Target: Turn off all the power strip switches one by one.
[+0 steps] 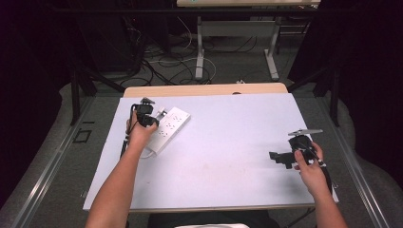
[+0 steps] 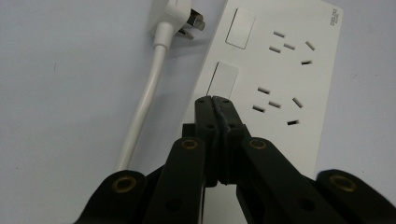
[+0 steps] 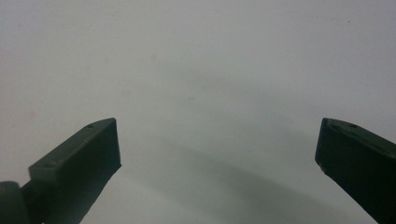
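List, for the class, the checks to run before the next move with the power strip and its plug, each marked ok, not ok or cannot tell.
1. Left claw shut, tips over the power strip: ok.
2. Left claw pressing a switch: cannot tell.
3. Plug out of the sockets, lying beside the strip: ok.
4. Right claw open, holding nothing: ok.
5. Right claw well away from the strip, over bare table: ok.

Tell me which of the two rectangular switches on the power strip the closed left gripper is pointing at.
The nearer switch, the one right at the tips of the left gripper. The other switch sits farther up the power strip, beside the loose white plug.
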A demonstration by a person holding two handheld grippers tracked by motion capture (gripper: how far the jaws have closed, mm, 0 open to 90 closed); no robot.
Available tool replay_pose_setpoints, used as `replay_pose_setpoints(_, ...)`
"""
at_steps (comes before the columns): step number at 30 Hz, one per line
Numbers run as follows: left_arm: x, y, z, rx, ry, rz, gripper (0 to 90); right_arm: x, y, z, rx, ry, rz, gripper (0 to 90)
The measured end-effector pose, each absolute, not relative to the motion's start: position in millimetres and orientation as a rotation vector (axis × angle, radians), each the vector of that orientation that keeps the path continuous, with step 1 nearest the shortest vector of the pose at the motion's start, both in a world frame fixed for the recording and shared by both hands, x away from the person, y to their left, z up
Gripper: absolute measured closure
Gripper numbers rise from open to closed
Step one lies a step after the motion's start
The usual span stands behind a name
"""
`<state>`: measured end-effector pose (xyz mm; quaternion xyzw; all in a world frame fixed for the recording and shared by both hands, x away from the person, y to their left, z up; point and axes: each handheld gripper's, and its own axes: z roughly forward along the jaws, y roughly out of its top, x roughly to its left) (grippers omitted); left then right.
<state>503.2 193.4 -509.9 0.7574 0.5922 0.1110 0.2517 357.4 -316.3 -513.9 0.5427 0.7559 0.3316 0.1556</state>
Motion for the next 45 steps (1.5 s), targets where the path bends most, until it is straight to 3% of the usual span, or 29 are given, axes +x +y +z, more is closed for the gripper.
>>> replay_pose_setpoints(30, 503.9, 187.7, -515.5, 2.113, 1.6, 0.347, 90.0, 356.0, -315.8, -512.1, 1.551, 2.164, 0.951, 0.0)
replay_pose_setpoints(45, 505.6, 190.6, -515.1, 2.081, 1.625, 0.291, 90.0, 356.2, -316.7, -513.1, 1.559, 2.16, 0.951, 0.0)
